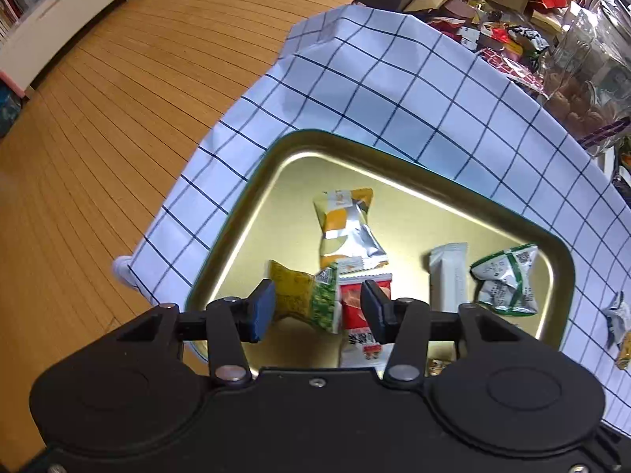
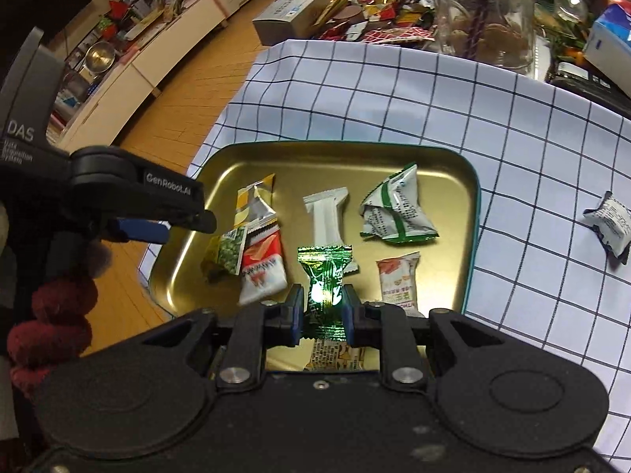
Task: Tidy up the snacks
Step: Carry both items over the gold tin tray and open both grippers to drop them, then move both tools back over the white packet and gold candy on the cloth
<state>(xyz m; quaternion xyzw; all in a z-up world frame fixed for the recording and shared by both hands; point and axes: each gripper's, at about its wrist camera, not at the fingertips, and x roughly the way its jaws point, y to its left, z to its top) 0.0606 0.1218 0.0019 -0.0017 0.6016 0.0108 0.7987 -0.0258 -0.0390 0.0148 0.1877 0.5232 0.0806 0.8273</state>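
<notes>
gripping green candy (image 2: 324,289), right tongs (image 2: 323,311) tilted down

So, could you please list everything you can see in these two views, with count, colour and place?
Tray: one, gold, on the checked cloth.
Cloth: one, white with dark grid, over the table.
Snack packets in tray: seven, mixed colours, including a white bar and a green-and-yellow packet.
Shiny green packet: one, held above the tray.
Loose packet: one, white and dark, on the cloth right of the tray.
Glass jar: one, clear, behind the cloth amid clutter.
Grey box: one, behind the cloth.
Left gripper: black, open over the tray.
Right gripper: black, shut on the shiny green packet.
</notes>
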